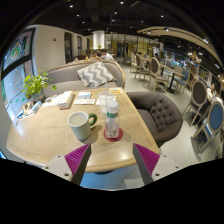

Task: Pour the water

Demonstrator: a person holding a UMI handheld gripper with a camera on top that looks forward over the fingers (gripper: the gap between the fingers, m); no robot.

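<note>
Café seating surrounds a round wooden table (pixel 40 135). Ahead of the wide-open gripper (pixel 109 158) stand a bottle (pixel 112 118) and, beside it, a white mug (pixel 79 125).

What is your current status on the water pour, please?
Gripper open, empty, short of the table. Water bottle upright, beside white mug, just ahead of fingers. Nothing between.

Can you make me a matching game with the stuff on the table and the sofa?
Things:
1. mug
2. water bottle
3. potted plant
4. cushion

Places:
A. on the sofa beyond the table
B. at the table's far edge by the window
C. just ahead of the gripper's open fingers, with a white cap
D. beside the bottle, white with a green handle

Pairs: 1-D, 2-C, 3-B, 4-A
</note>
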